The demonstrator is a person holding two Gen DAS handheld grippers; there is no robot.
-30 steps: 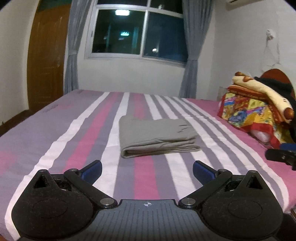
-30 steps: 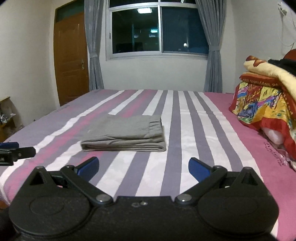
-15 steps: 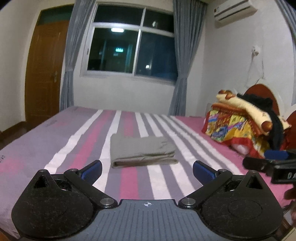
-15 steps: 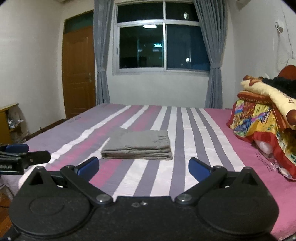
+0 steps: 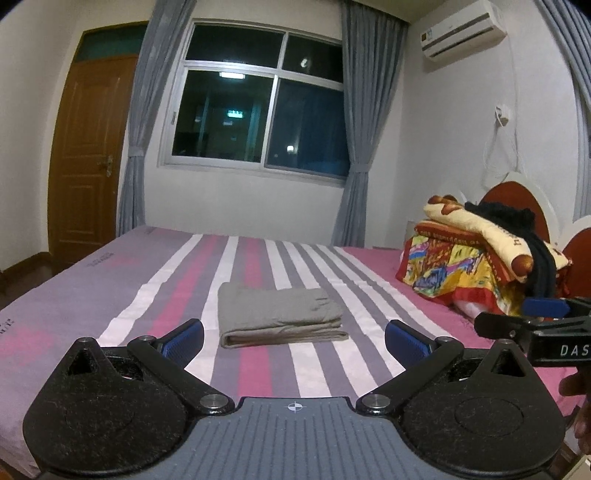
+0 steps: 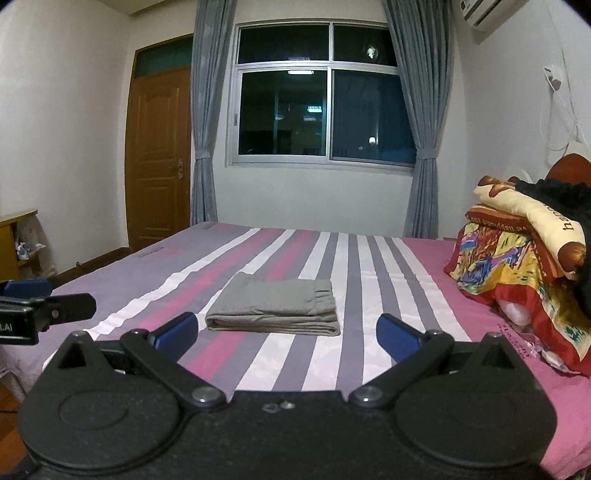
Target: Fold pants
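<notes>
Likely a home bedroom: striped bed (image 6: pixel 369 266), curtained window (image 6: pixel 321 110), wooden door (image 6: pixel 159 158), air conditioner (image 5: pixel 463 31).

Dim indoor light, probably from a ceiling lamp mirrored in the dark window (image 5: pixel 258 114); edges bend, mostly sharp.

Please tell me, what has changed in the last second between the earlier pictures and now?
Both grippers, the left gripper and the right gripper, have drawn back and risen from the bed; more of the room shows. Nothing was taken hold of or let go. Both remain open and empty, and the folded pants lie unmoved on the striped sheet.
</notes>
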